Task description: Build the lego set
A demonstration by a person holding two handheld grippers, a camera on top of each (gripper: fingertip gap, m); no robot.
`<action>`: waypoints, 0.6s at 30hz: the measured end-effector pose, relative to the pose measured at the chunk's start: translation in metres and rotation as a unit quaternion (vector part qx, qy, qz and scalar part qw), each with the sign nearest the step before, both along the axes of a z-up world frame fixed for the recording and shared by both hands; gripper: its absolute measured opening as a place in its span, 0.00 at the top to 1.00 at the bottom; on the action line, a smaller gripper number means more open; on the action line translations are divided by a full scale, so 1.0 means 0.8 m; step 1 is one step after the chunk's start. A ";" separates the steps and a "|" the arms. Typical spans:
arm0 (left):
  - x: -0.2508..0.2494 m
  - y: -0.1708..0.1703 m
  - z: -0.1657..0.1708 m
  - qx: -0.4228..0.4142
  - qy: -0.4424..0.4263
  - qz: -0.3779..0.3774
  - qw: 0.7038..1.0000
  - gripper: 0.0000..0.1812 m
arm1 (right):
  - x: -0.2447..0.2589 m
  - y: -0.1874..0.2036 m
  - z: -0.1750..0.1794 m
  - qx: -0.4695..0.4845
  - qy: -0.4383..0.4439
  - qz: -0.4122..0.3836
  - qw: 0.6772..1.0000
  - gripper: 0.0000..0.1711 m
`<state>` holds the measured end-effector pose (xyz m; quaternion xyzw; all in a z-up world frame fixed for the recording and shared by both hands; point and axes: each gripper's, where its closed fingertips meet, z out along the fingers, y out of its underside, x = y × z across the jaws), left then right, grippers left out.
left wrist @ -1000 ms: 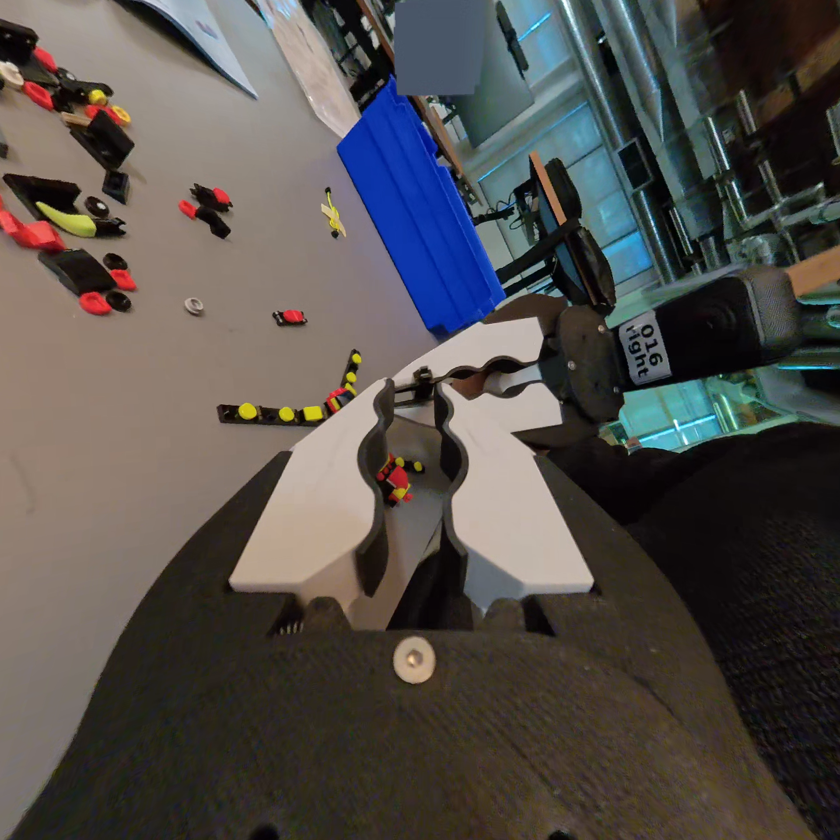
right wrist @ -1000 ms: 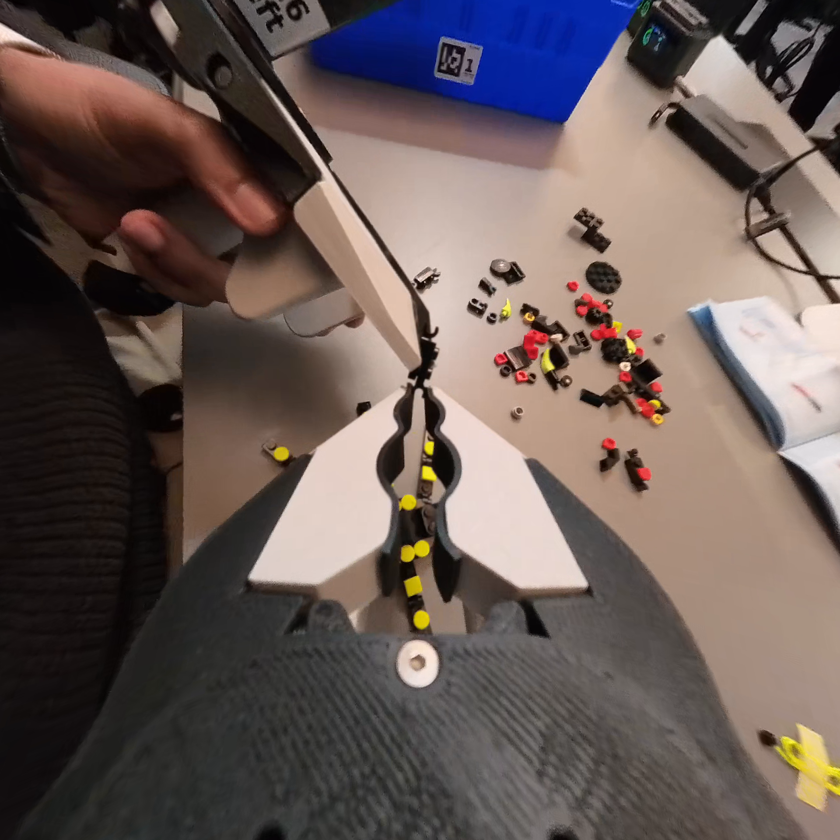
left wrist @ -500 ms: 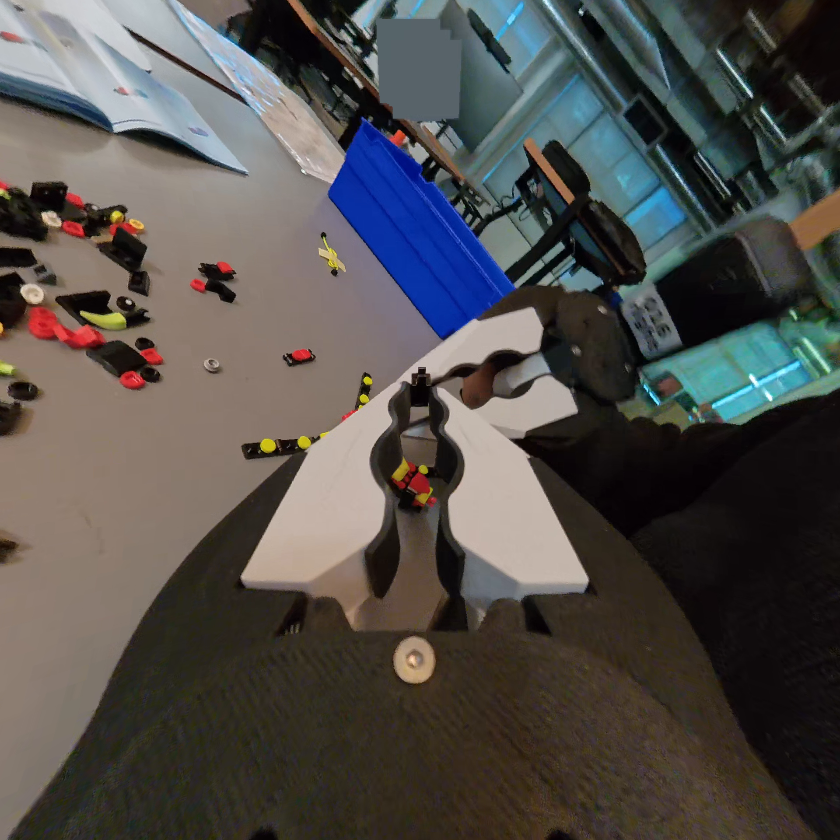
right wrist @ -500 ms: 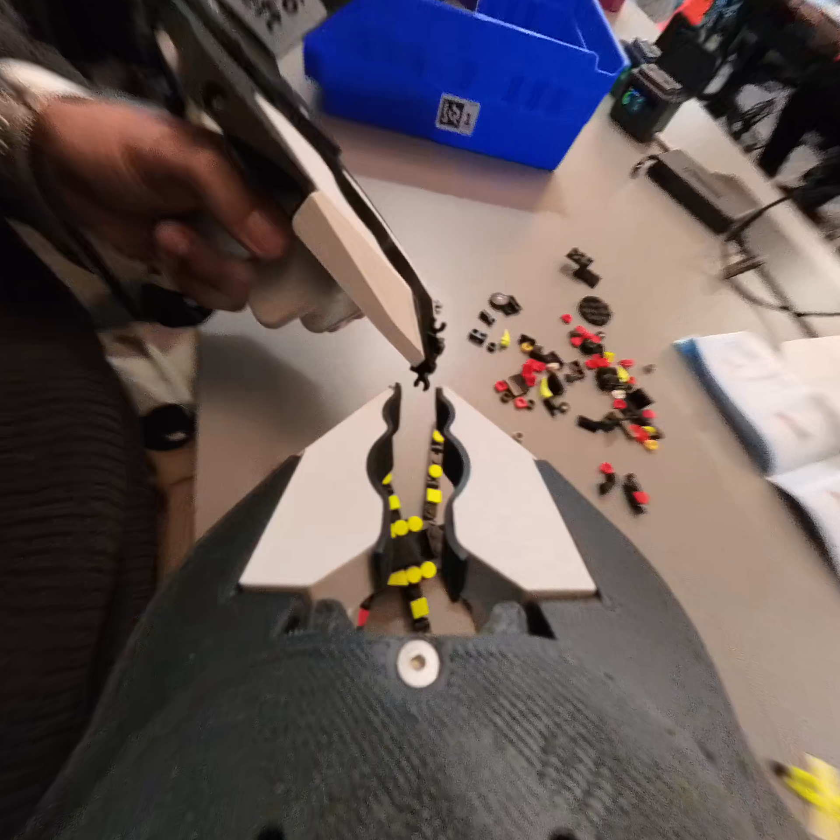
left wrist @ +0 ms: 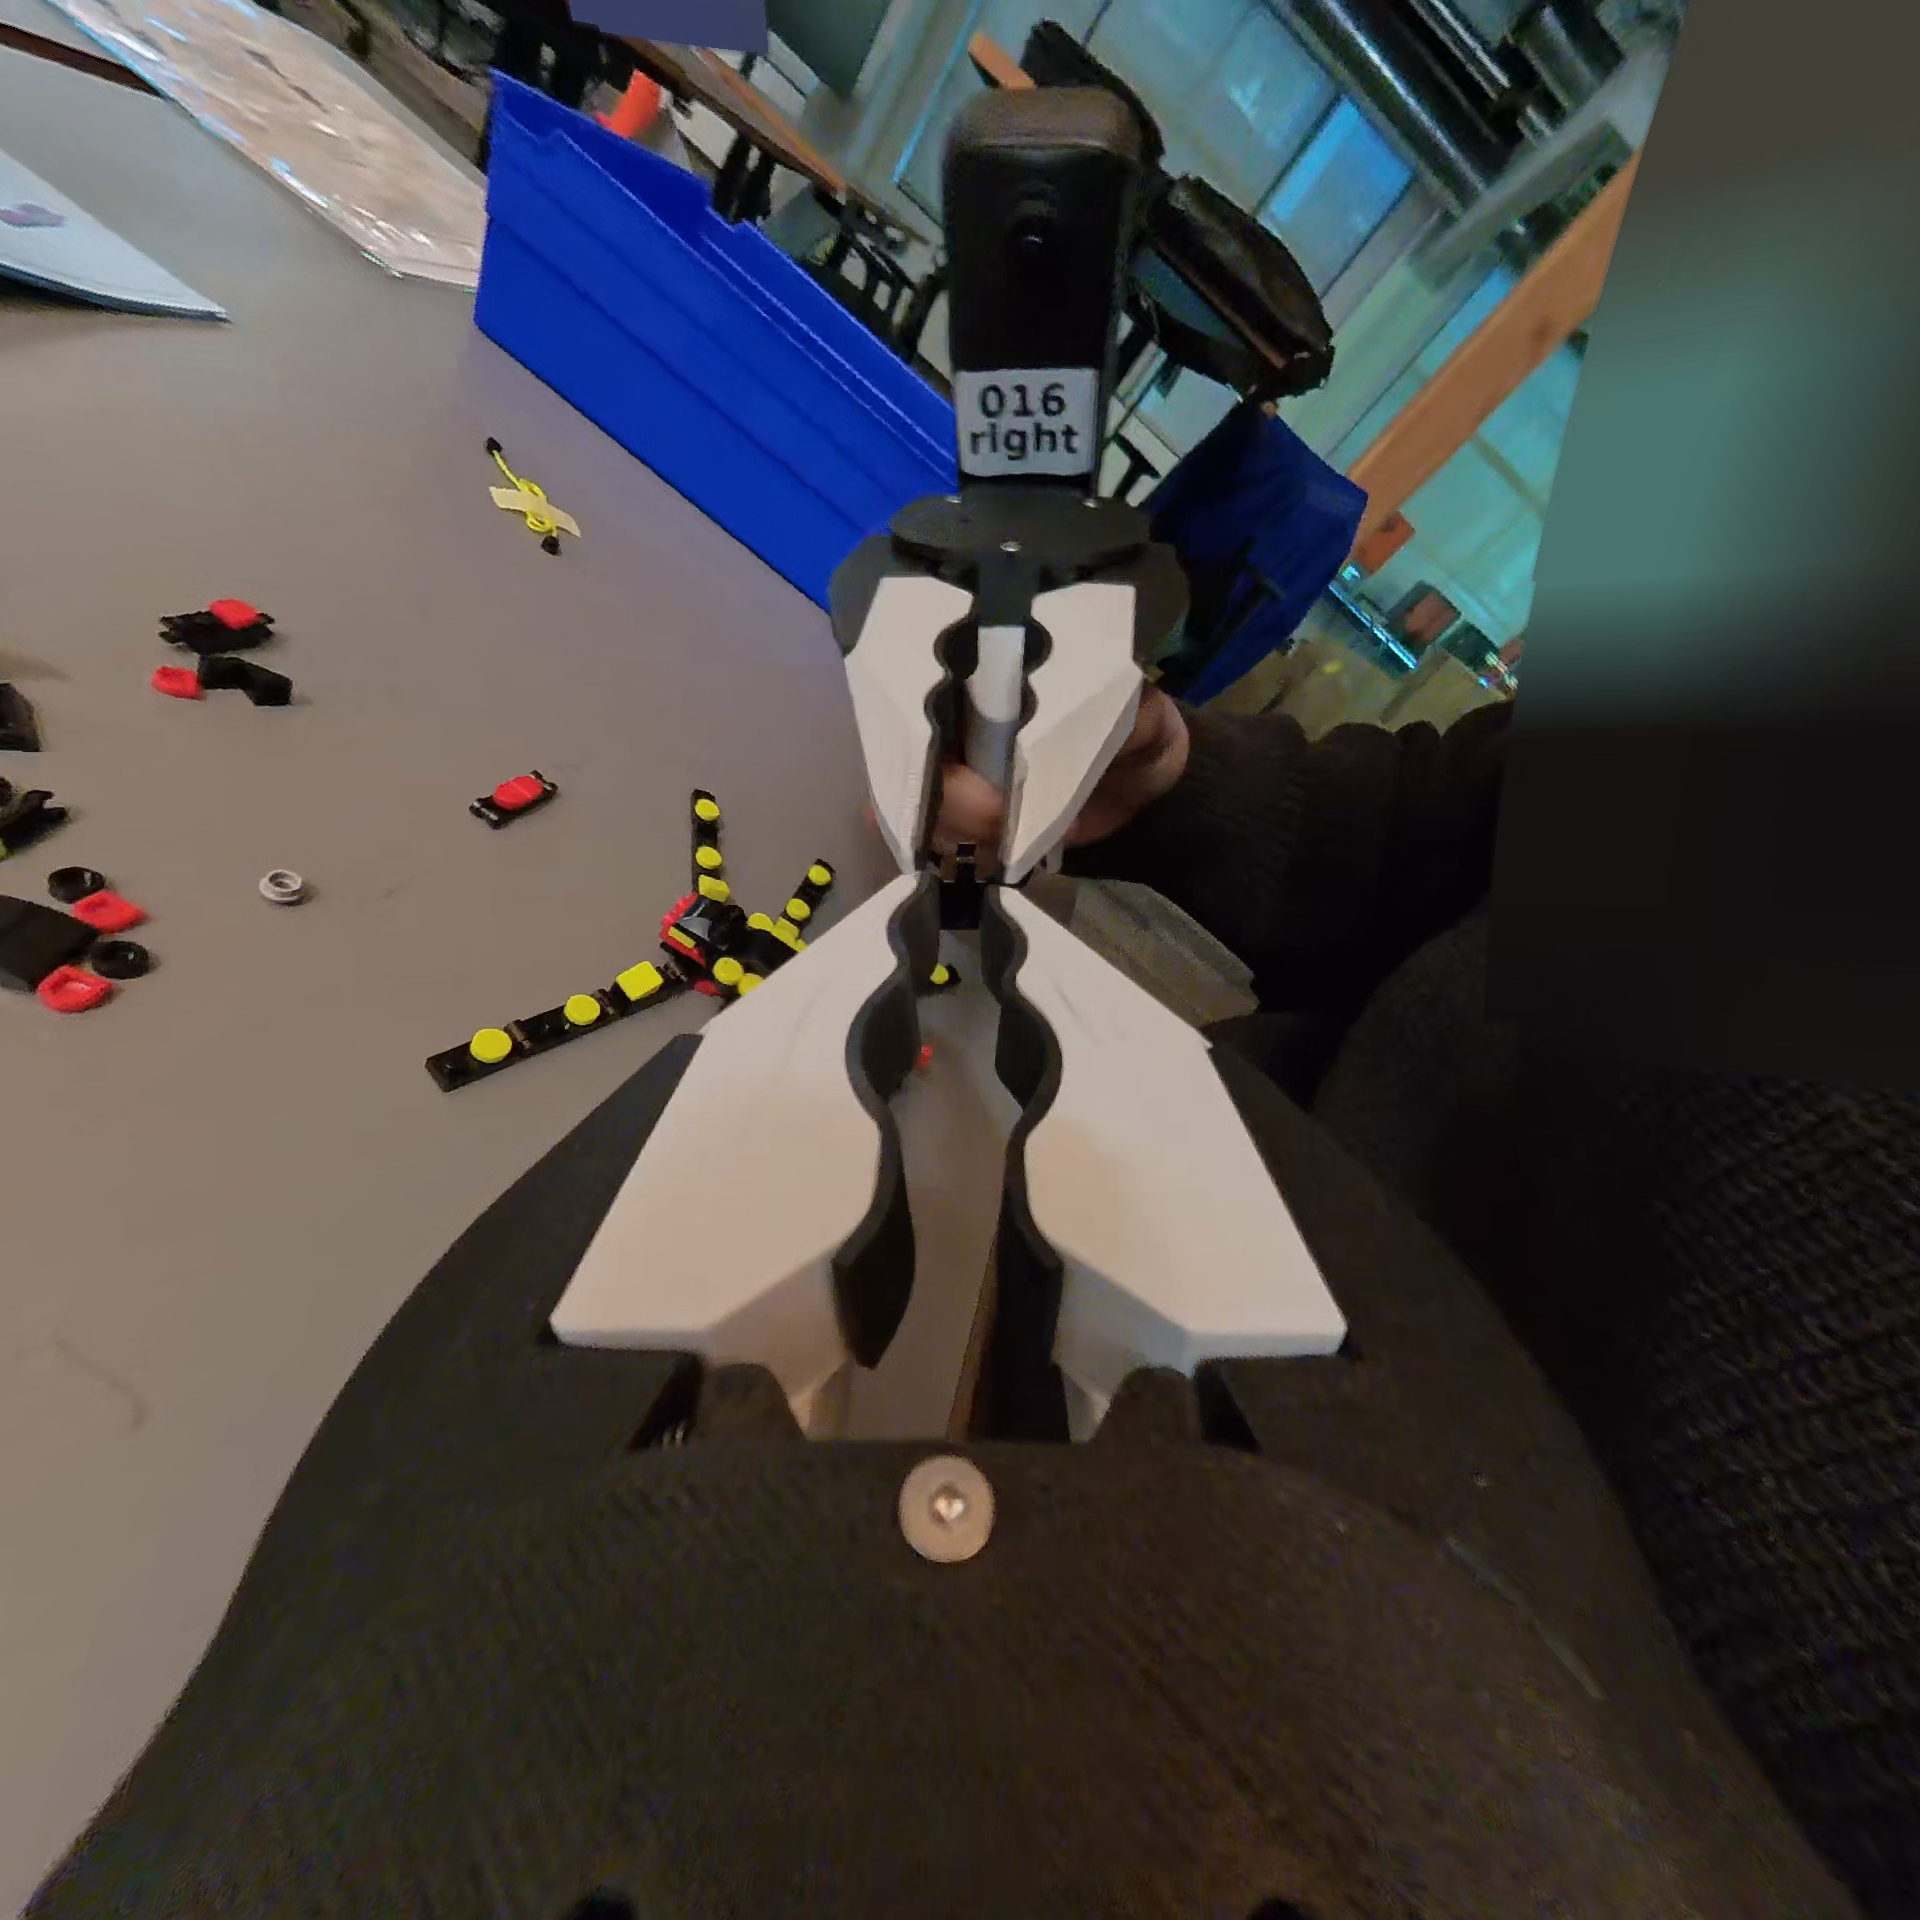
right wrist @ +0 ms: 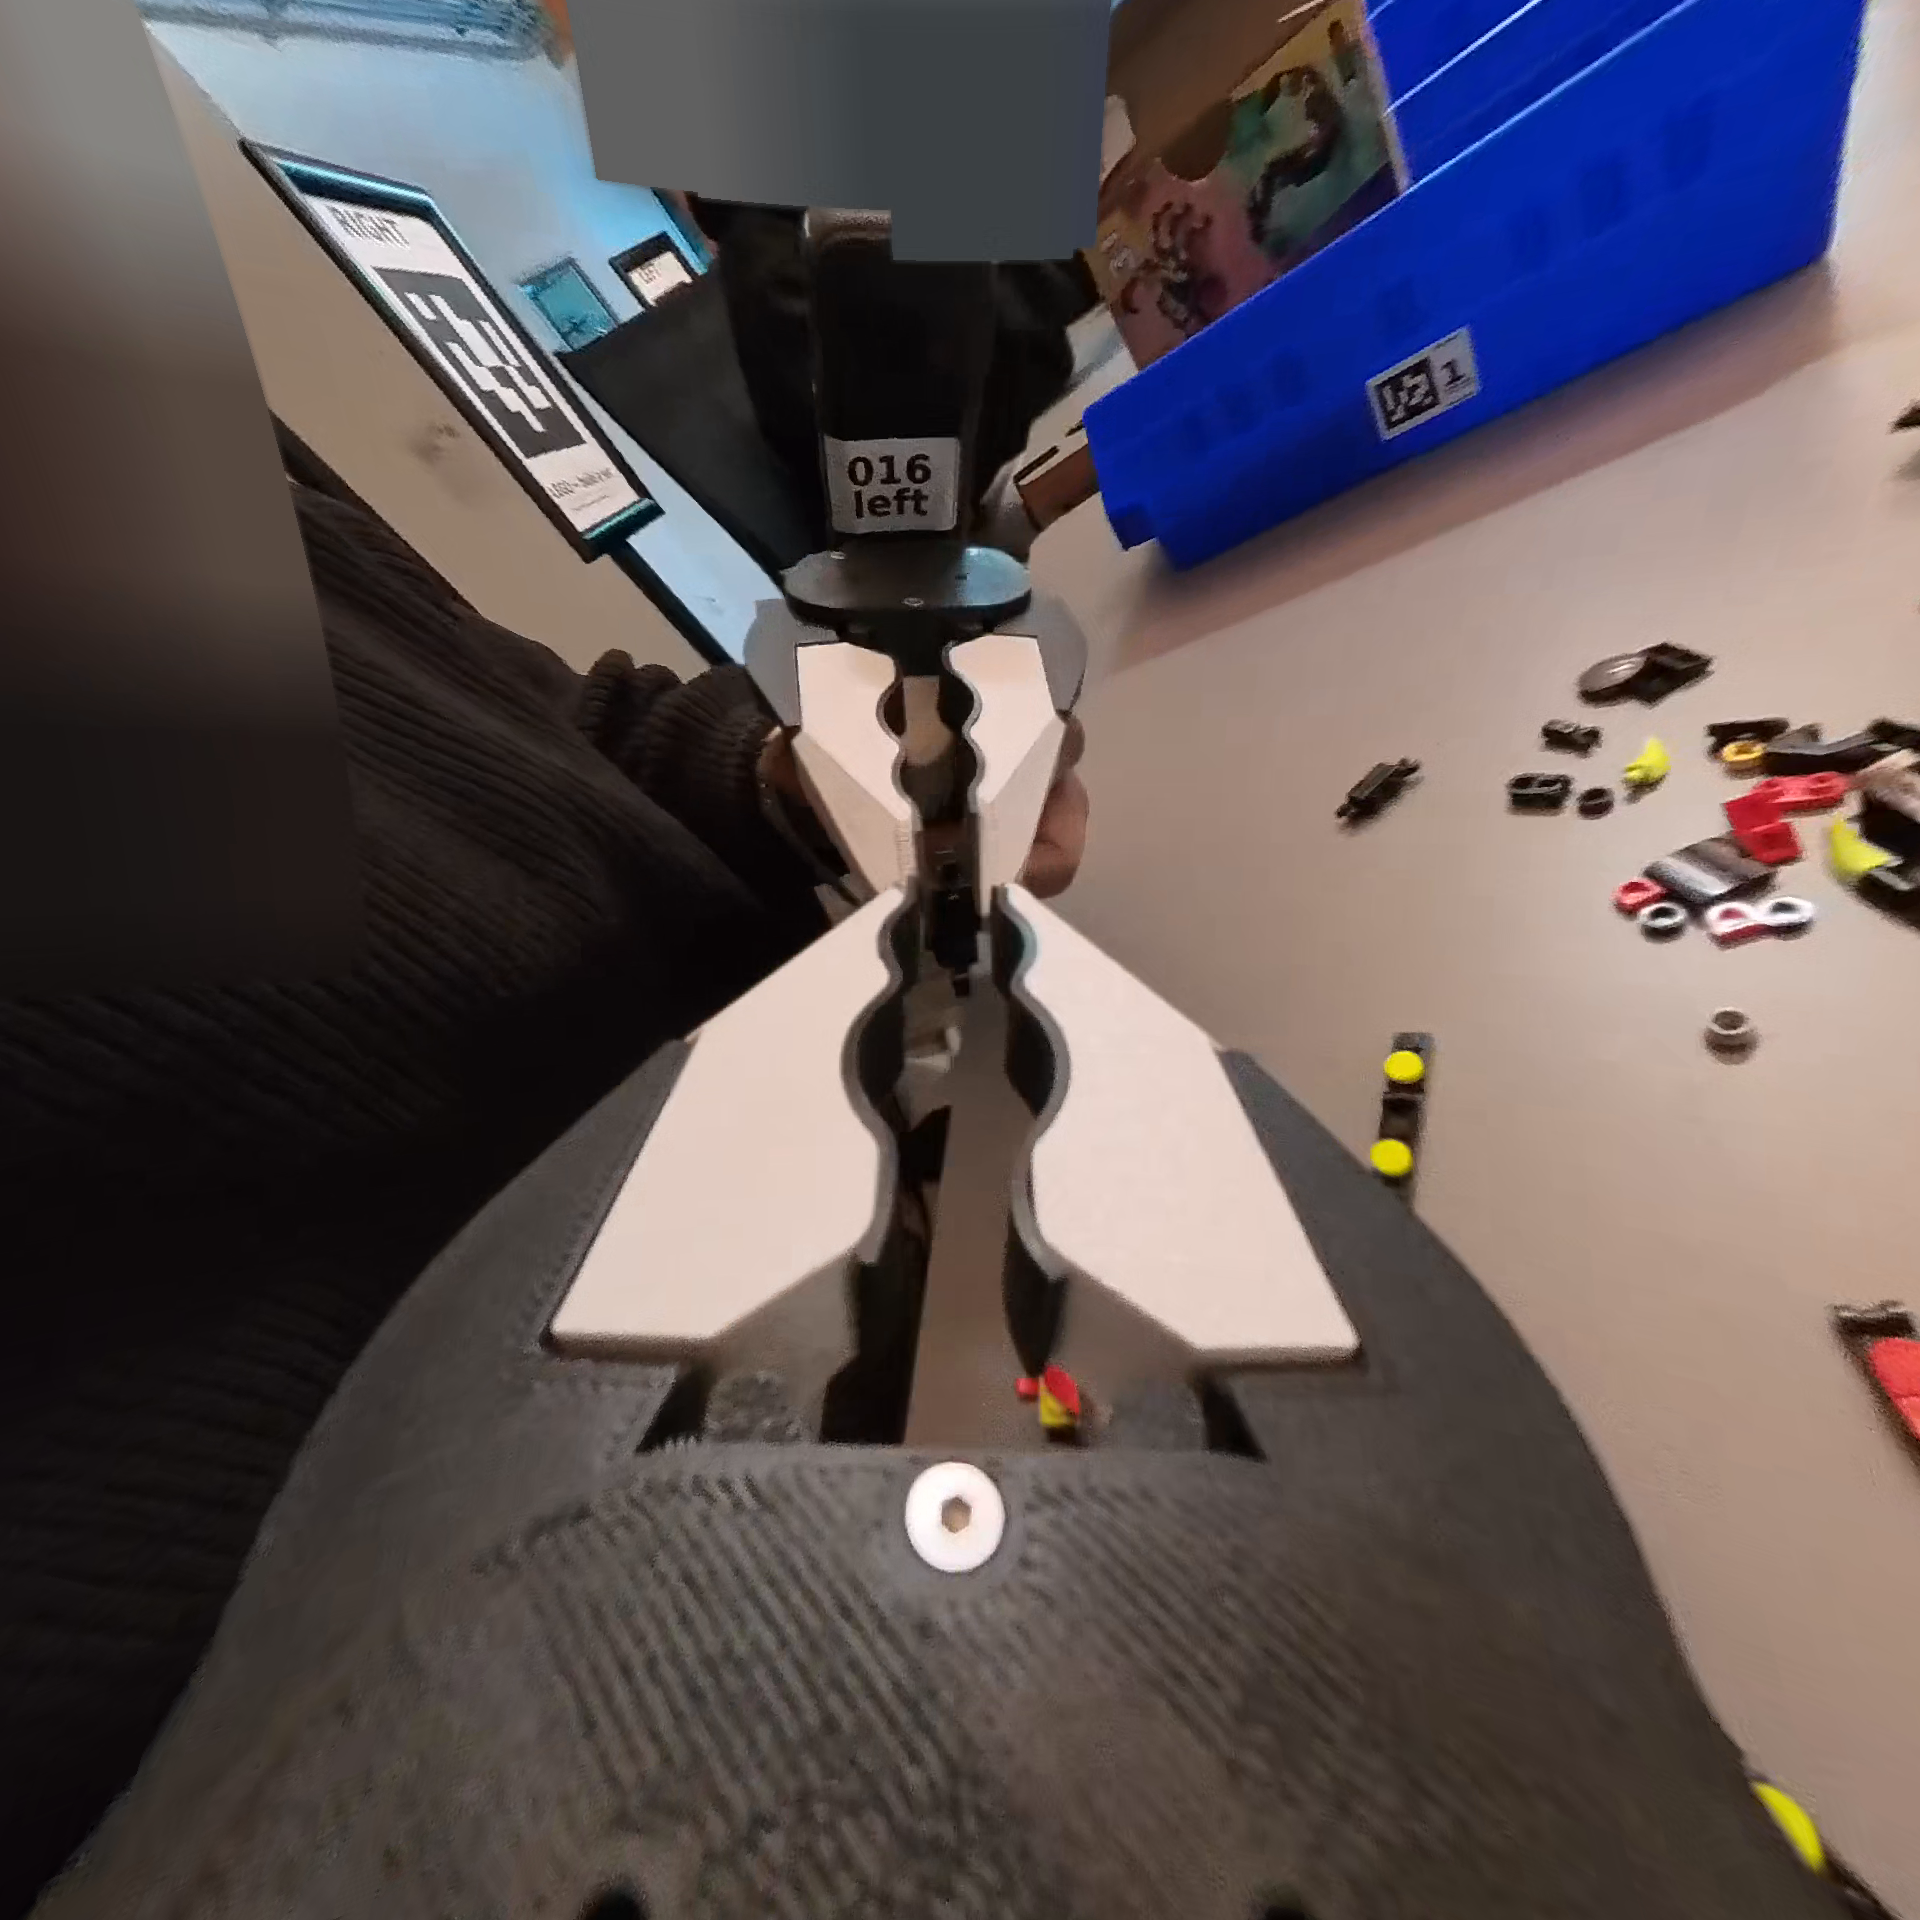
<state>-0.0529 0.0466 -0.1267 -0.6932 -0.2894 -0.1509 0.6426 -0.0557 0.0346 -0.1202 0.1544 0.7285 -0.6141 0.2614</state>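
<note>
Left gripper (left wrist: 954, 902) and right gripper (right wrist: 951, 914) meet tip to tip above the counter (left wrist: 312, 1195) edge, fingers nearly closed, both pinching one small black lego piece (left wrist: 958, 883); bare counter lies leftward.

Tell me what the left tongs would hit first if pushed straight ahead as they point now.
The left tongs pinch a small black lego piece at their tips. Straight ahead, tip to tip, are the right tongs, so they would meet first; the gap looks almost nil, though depth is unclear.
</note>
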 end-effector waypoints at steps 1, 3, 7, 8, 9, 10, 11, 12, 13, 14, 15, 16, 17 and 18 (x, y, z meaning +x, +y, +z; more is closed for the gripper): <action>0.002 0.001 0.000 -0.002 0.002 -0.005 1.000 0.97 | 0.001 0.000 -0.001 -0.002 -0.003 0.004 1.000 0.95; 0.007 0.002 -0.001 -0.004 0.006 -0.019 1.000 0.98 | 0.006 0.001 -0.001 -0.005 -0.008 0.020 1.000 0.94; 0.014 0.004 0.001 -0.001 0.007 -0.038 0.999 0.98 | 0.013 0.003 0.000 -0.012 0.002 0.042 0.999 0.94; 0.015 0.004 0.000 0.003 -0.002 -0.042 0.999 0.98 | 0.014 0.003 0.000 -0.010 0.017 0.041 0.999 0.94; 0.013 0.004 -0.001 0.008 -0.014 -0.041 0.999 0.98 | 0.013 0.003 0.001 -0.012 0.034 0.038 0.999 0.97; 0.012 0.004 0.001 0.020 -0.025 -0.040 0.999 0.98 | 0.012 0.002 0.003 -0.010 0.048 0.032 0.998 0.97; 0.010 0.003 0.003 0.030 -0.034 -0.039 0.998 0.98 | 0.011 0.001 0.004 -0.008 0.057 0.025 0.998 0.97; 0.010 0.002 0.004 0.033 -0.036 -0.039 0.998 0.98 | 0.010 0.001 0.004 -0.006 0.061 0.022 0.998 0.97; 0.009 0.001 0.003 0.030 -0.032 -0.035 0.998 0.98 | 0.009 0.001 0.004 -0.005 0.061 0.019 0.998 0.97; 0.008 0.002 0.003 0.027 -0.026 -0.030 0.999 0.98 | 0.007 0.002 0.004 -0.007 0.058 0.017 0.998 0.97; 0.006 0.002 0.004 0.026 -0.021 -0.025 0.999 0.98 | 0.006 0.003 0.005 -0.012 0.053 0.017 0.998 0.97; 0.005 0.001 0.005 0.031 -0.023 -0.024 0.999 0.97 | 0.004 0.004 0.007 -0.019 0.047 0.016 0.999 0.97; 0.004 0.000 0.007 0.041 -0.033 -0.023 0.998 0.98 | 0.001 0.006 0.008 -0.024 0.046 0.011 0.999 0.95; 0.002 -0.003 0.010 0.055 -0.048 -0.022 0.997 0.98 | -0.003 0.008 0.008 -0.025 0.044 0.005 0.999 0.93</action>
